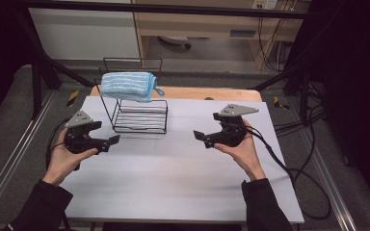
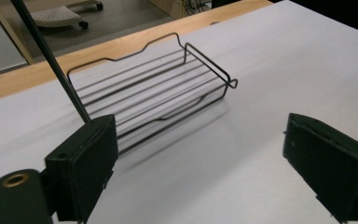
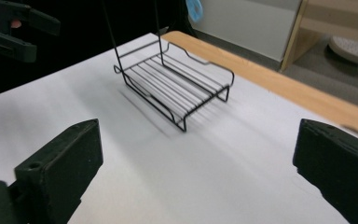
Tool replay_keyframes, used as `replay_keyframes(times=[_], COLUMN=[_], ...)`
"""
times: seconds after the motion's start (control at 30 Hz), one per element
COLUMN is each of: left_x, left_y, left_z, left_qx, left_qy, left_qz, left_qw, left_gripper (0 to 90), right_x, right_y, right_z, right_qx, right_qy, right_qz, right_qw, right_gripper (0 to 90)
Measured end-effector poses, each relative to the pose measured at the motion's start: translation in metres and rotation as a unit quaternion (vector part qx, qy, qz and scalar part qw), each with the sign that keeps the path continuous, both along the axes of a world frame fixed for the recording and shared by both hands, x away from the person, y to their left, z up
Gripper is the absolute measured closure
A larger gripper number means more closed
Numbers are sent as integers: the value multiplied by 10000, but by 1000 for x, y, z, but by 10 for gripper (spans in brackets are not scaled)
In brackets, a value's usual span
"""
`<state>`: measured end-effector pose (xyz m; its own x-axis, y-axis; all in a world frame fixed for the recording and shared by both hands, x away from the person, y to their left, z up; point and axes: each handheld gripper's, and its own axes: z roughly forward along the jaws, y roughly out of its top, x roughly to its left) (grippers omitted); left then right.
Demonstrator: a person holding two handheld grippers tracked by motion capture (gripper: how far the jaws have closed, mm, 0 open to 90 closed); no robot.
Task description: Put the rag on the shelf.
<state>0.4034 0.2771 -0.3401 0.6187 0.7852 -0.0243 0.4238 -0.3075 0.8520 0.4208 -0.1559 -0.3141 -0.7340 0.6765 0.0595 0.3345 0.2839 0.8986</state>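
Observation:
A black wire rack [image 1: 139,117] stands at the back left of the white table [image 1: 173,178], and a folded blue towel [image 1: 126,86] lies on its top tier. My left gripper [image 1: 108,143] is held low in front of the rack, pointing right, open and empty. My right gripper [image 1: 201,138] points left toward the rack from the right, also open and empty. In the left gripper view the jaws [image 2: 200,163] stand wide apart, framing the rack's lower shelf [image 2: 154,88]. The right gripper view shows wide jaws [image 3: 196,168], the rack [image 3: 177,86] and the left gripper [image 3: 14,28] beyond.
A wooden table edge [image 1: 197,93] runs behind the white sheet. Black frame posts [image 1: 38,72] stand at both sides. Cables [image 1: 308,144] trail over the floor at the right. Bare white surface stretches between and in front of the grippers.

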Motion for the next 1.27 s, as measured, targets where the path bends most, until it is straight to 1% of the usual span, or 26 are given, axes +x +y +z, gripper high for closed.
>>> replay_keyframes(times=[0.13, 0.2, 0.23, 0.3, 0.33, 0.4, 0.47, 0.57, 0.63, 0.8, 0.87, 0.93, 1.03, 1.13, 1.27], left_x=[-8, -12, -13, -16, -18, -20, -22, -26, -27, -30, -31, -33, -36, -38, -39], left_y=[-3, -5, -6, -7, -8, -8, -8, -8, -8, -6, -5, -5, -5, -5, -6], left_z=[-16, -24, -28, -36, -40, -48, -56, -66, -72, -82, -86, -89, -93, -97, -99], left_qx=[-48, -70, -78, -108, -89, -96, -118, -54, 25, 102, 127, 148, 160, 195, 198], left_qy=[-17, 20, 38, 75, 105, 138, 190, 246, 266, 298, 306, 319, 345, 373, 371], left_qz=[-42, -66, -94, -108, -116, -108, -134, -205, -229, -236, -265, -298, -354, -397, -418], left_qw=[10000, 10000, 9999, 9999, 9998, 9998, 9997, 9995, 9994, 9992, 9991, 9989, 9986, 9983, 9982], left_gripper=[77, 73, 74, 73, 74, 74, 74, 77, 77, 78, 78, 79, 78, 78, 78], right_x=[-7, -11, -12, -16, -18, -22, -27, -32, -36, -46, -49, -52, -56, -59, -59], right_y=[-19, -29, -33, -42, -45, -54, -62, -74, -81, -99, -105, -110, -117, -120, -119], right_z=[-20, -30, -36, -46, -51, -61, -70, -83, -91, -108, -114, -119, -124, -126, -127], right_qx=[68, 124, 94, 56, 55, 47, 73, 22, -7, 45, -18, -3, 9, 47, 12], right_qy=[168, 285, 307, 381, 437, 464, 483, 586, 630, 752, 784, 848, 883, 888, 890], right_qz=[-110, -180, -138, -182, -196, -157, -195, -199, -201, -279, -303, -359, -427, -430, -384], right_qw=[9998, 9994, 9994, 9991, 9988, 9988, 9986, 9981, 9978, 9968, 9965, 9957, 9952, 9951, 9953], right_gripper=[8, 6, 6, 6, 6, 6, 6, 6, 5, 5, 6, 6, 6, 6, 6])
